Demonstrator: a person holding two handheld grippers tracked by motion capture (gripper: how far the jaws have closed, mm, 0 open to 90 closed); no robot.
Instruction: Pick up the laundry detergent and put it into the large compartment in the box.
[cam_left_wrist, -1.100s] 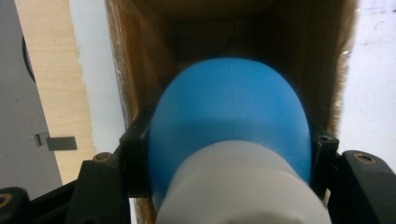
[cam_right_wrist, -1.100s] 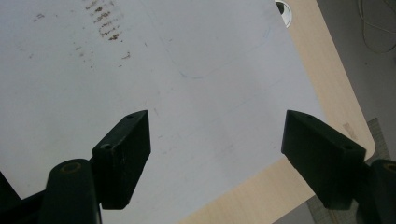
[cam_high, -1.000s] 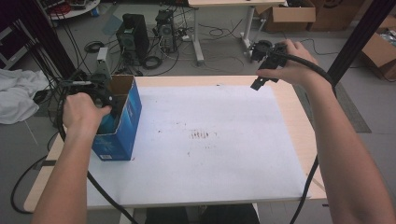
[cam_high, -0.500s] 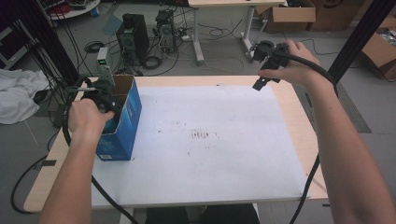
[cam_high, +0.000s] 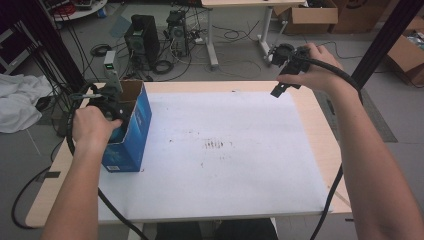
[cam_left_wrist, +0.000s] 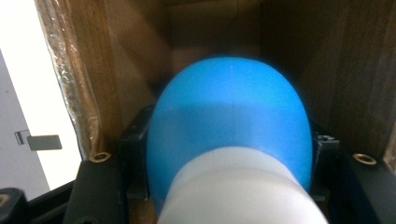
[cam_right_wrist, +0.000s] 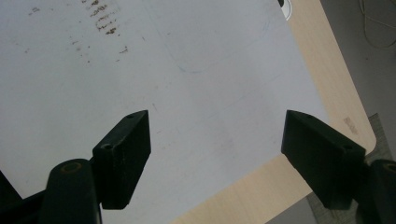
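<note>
A blue cardboard box (cam_high: 131, 131) with an open top stands on the left of the white table sheet (cam_high: 240, 175). My left gripper (cam_high: 111, 106) reaches down into it from the left side. In the left gripper view the jaws stand on either side of a rounded blue object with a white end (cam_left_wrist: 229, 121), inside the box's brown walls (cam_left_wrist: 107, 74); the left gripper (cam_left_wrist: 229, 156) is shut on it. My right gripper (cam_high: 281, 84) hangs in the air over the table's far right part, and in its own view the right gripper (cam_right_wrist: 217, 149) is open and holds nothing.
The light wooden tabletop (cam_high: 320, 125) shows around the sheet, with its right edge close under the right hand. Dark specks (cam_high: 216, 145) mark the sheet's middle. On the floor beyond are computer towers (cam_high: 142, 32), cables and cardboard boxes (cam_high: 310, 12). A white cloth (cam_high: 20, 102) lies left.
The left hand has shifted slightly nearer over the box with its gripper inside. The right hand has stayed nearly still in the air.
</note>
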